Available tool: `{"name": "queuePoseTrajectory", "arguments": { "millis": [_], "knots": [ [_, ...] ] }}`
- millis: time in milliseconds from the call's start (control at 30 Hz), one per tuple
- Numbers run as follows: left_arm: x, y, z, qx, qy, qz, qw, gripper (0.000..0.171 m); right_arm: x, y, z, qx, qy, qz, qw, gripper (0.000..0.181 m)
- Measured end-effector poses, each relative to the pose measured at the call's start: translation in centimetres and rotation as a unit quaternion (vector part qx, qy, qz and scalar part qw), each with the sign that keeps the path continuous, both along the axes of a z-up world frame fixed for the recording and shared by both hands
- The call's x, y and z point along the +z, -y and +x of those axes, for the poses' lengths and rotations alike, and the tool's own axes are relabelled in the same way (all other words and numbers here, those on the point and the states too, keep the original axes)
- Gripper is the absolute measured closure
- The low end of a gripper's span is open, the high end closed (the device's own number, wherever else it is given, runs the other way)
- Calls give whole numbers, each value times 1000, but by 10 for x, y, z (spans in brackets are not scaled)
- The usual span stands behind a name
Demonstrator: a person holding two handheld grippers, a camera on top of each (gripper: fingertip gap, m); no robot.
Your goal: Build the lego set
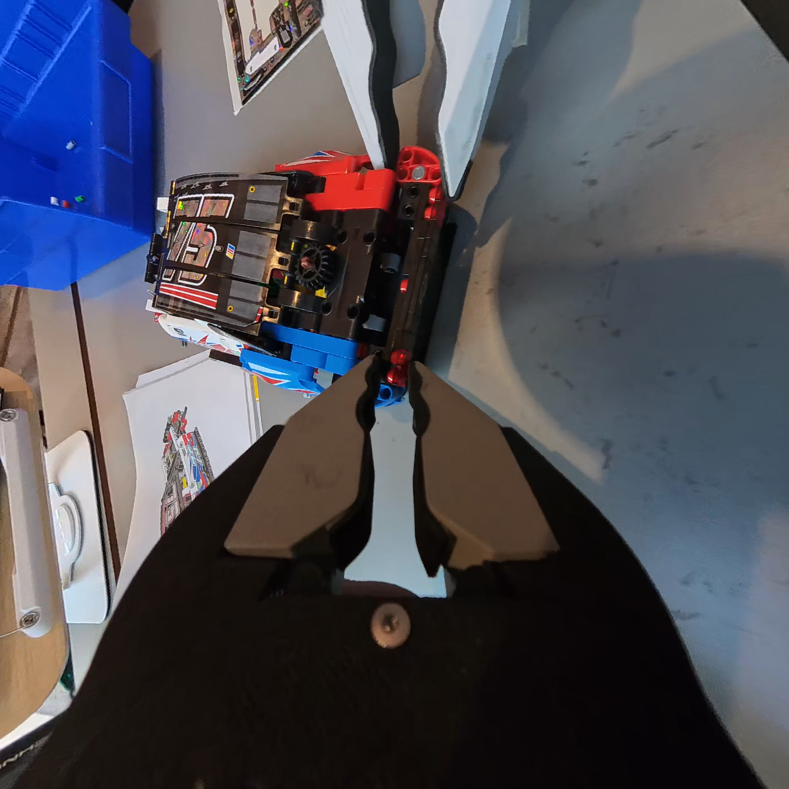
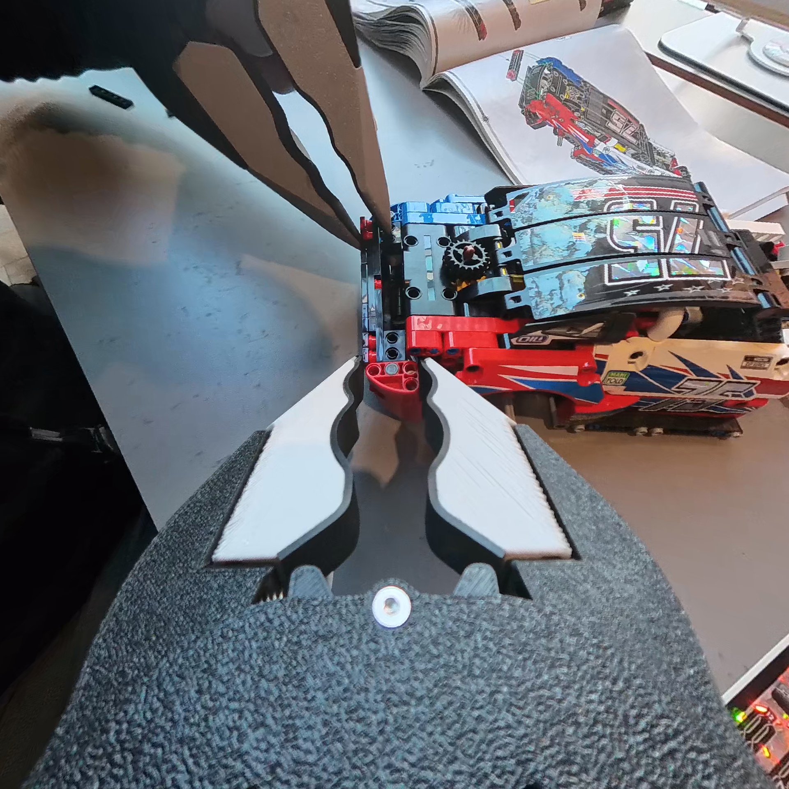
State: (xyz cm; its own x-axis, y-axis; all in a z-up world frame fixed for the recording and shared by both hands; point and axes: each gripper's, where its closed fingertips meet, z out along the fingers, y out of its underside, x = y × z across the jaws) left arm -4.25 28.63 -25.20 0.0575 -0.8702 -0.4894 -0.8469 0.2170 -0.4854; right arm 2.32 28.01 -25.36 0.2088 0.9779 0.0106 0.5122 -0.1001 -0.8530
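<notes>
Looking along the left gripper (image 1: 392, 369) in the left wrist view: its tan fingers stand a narrow gap apart, tips pinching the red and blue corner piece (image 1: 395, 378) at the near end of the toy car (image 1: 299, 273). Car rests on the grey table (image 1: 619, 299), its black roof with the gear (image 1: 314, 264) facing the camera. The right gripper (image 1: 416, 170), white-fingered, meets the far red corner bracket (image 1: 418, 170). Blue bin (image 1: 72, 141) beyond the car; open instruction booklet (image 1: 188, 431) beside it. Right wrist view: white fingers of the right gripper (image 2: 390, 363) sit narrowly apart, closed against both sides of the red corner bracket (image 2: 395, 378). Left gripper (image 2: 375, 230) comes down onto the blue corner (image 2: 397, 213). Car (image 2: 597, 299) sits on the table (image 2: 192, 320); booklet (image 2: 576, 106) behind it.
</notes>
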Motion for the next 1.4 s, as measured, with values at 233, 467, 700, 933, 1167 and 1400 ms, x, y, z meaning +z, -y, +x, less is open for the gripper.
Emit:
{"name": "queuePoseTrajectory", "arguments": {
  "millis": [233,467,700,933,1167,1400],
  "knots": [
    [12,3,-15,46,80,-38,995,124,0,-1,0,-12,5,18,1000,156],
    [16,-8,-27,94,207,-141,964,104,0,-2,2,-48,29,76,996,155],
    [-11,-17,-20,78,151,-130,977,93,10,4,11,-84,15,92,992,153],
    [-1,7,-6,42,179,-142,973,109,21,22,31,-135,-5,79,988,156],
    [-1,44,12,20,165,-143,976,109,6,47,47,-186,-32,-21,982,153],
    [3,55,17,12,190,-140,972,114,-3,76,46,-257,-88,-141,952,162]
  ]
}}
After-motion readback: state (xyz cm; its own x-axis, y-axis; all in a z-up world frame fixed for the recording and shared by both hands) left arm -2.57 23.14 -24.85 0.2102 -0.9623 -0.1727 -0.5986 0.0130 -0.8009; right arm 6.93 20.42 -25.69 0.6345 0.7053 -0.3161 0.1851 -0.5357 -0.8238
